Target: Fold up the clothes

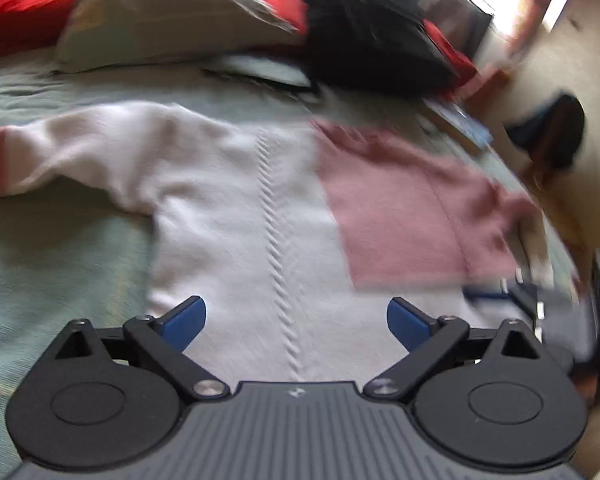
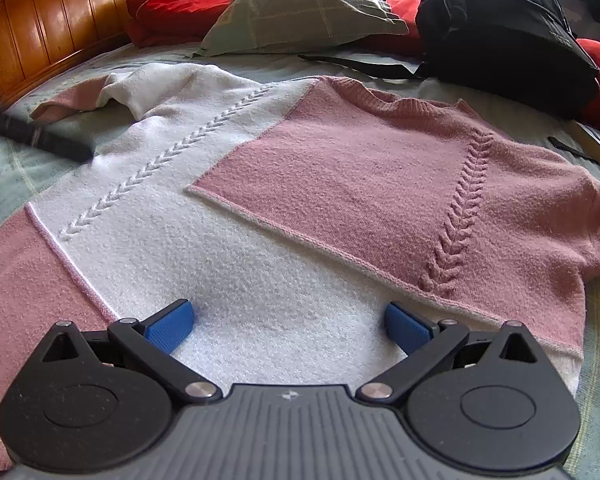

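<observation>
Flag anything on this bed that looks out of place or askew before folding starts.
The sweater lies mostly flat, but its white sleeve is bunched and crumpled rather than stretched out. A black backpack crowds the bed near the collar. Nothing looks damaged.

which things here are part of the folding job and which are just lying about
For the job: pink and white sweater, left gripper, right gripper, both open.

Lying about: grey pillow, red cushion, black backpack, wooden headboard.
</observation>
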### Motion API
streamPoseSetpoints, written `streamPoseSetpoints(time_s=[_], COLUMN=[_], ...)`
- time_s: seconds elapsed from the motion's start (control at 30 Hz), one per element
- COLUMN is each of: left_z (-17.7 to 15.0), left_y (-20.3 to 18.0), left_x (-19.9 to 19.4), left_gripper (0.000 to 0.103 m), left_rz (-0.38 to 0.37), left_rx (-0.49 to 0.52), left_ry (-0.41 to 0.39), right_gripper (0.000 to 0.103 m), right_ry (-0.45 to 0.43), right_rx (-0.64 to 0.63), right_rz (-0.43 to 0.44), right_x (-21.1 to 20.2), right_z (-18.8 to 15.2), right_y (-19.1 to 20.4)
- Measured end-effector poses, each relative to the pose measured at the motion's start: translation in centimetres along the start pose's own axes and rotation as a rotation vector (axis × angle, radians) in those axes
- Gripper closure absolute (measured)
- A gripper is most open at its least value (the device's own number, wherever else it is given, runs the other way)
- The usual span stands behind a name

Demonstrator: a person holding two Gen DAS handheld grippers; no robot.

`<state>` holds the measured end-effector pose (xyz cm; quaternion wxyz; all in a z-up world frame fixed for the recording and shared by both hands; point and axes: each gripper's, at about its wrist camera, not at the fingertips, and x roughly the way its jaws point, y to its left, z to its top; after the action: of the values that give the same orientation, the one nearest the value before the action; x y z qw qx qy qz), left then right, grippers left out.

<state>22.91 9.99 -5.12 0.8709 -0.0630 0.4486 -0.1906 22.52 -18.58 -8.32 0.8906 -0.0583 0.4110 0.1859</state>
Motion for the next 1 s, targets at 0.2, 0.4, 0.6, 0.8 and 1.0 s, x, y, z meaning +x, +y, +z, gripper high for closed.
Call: streamPoseSetpoints(time_s=[0.2,0.4,0.6,0.8,1.0], left_z=[-4.2,-8.4,-11.1,-11.5,-13.9], left_y=[-0.1,-1.9,-4.0,-6.6,-6.7], left_x=[-1.1,-5.3,-8.3,-9.1,-6.1], left_gripper=[0.006,0.002,0.002,0.002,0.001], left_rz=[0.066,0.138,0.197,0.093,0.098], left_rx=[0.082,0.198,0.259,0.306,0.253], left_ry=[0.082,0.155,0.131,0.023,0.113], right_gripper=[0.0,0.0,0.0,0.0,0.0], right_ry=[-0.001,-0.001,0.001,0.007,0.008], right_rx=[-0.002,-0.006,-0.01,-0.009,-0.037], right_rz=[0.006,0.0,-0.006,-0.029,-0.048], right_x=[-0.1,0.0,0.0,0.2,-1.0], right_z=[0.0,0.0,0.0,0.2,-0.6], right_y=[-0.1,0.0,0.1,0.5,0.9])
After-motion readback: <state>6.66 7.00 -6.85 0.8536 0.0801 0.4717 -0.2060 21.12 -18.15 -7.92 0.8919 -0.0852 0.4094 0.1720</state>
